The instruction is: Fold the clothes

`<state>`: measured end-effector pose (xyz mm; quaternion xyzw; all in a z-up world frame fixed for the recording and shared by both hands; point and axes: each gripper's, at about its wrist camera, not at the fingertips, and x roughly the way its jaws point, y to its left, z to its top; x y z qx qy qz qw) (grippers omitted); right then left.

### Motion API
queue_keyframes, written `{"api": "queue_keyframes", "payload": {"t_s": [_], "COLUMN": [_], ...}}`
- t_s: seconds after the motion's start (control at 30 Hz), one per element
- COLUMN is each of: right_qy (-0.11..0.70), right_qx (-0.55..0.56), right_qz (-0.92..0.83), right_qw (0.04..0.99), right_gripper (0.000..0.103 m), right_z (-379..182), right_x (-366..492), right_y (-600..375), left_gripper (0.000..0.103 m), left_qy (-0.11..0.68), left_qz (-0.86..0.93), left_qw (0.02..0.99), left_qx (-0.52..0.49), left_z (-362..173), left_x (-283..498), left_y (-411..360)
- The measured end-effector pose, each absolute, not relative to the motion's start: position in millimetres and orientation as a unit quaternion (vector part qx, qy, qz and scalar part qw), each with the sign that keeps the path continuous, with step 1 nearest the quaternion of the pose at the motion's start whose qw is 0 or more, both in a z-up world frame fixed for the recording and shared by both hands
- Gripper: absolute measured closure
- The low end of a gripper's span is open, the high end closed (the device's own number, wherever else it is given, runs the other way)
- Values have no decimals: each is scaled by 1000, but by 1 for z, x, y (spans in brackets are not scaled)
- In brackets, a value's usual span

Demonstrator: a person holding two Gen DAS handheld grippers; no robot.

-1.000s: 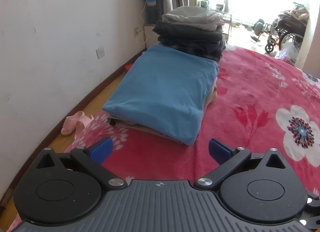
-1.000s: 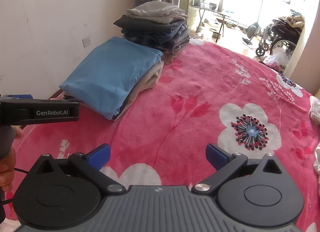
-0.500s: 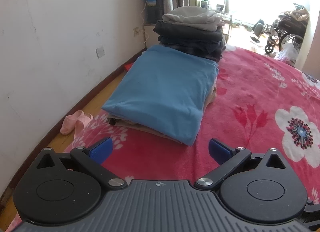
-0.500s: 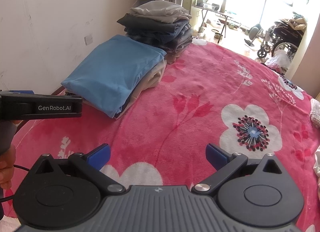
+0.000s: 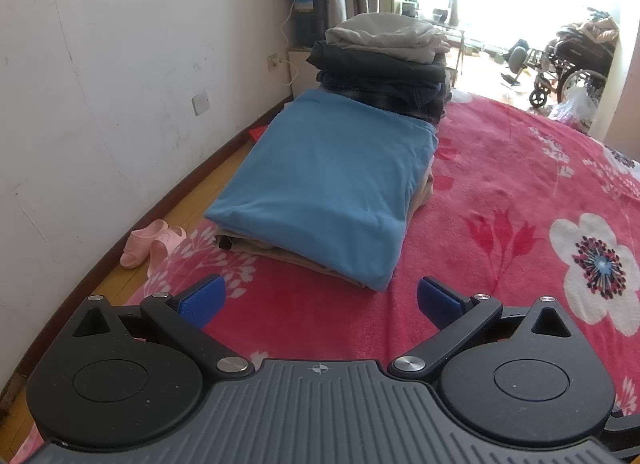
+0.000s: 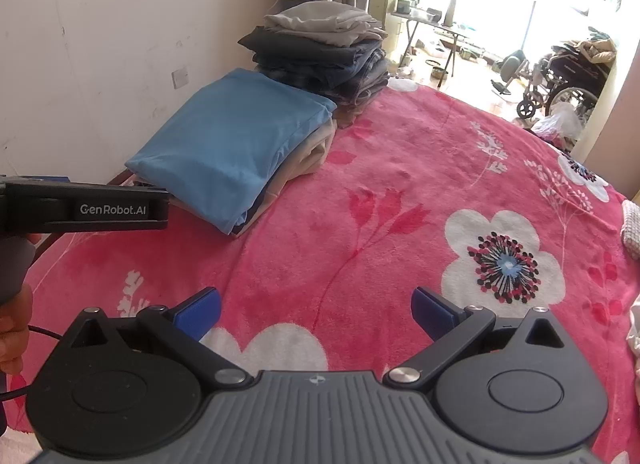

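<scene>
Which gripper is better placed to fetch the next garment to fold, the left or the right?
Probably the right gripper. Its jaws are open, and unfolded pale cloth shows at its right edge. The left gripper, also open, faces the blue folded stack near the wall, where nothing needs folding.

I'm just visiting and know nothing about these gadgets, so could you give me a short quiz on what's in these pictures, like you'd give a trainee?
1. True or false: the left gripper is clamped on the folded blue garment.
2. What tops the tall stack of dark folded clothes? A) a grey-beige folded garment B) a pink slipper C) a towel
3. Fill in: the pair of pink slippers lies on the wooden ____ beside the red floral blanket.

Key: 1. False; its jaws stand open and empty, as do the right gripper's. 2. A, the grey-beige folded garment. 3. floor.
</scene>
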<state>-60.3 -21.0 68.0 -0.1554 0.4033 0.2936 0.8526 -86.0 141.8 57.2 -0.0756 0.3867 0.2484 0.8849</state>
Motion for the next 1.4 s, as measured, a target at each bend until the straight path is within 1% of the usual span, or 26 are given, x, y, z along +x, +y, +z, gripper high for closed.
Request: {"api": "queue_keyframes", "payload": {"t_s": [1.4], "right_qy": [403], "right_qx": [-161], "right_qz": [293], "right_qw": [852], "right_gripper": [0], "right_z": [67], "right_x": [-66], "right_y": [-18], "left_gripper": [0], "left_qy": [389], "left_qz": [246], "left_qw": [884], "left_qx": [-83], "left_z": [59], "left_x": [-88], "left_y": [145]}}
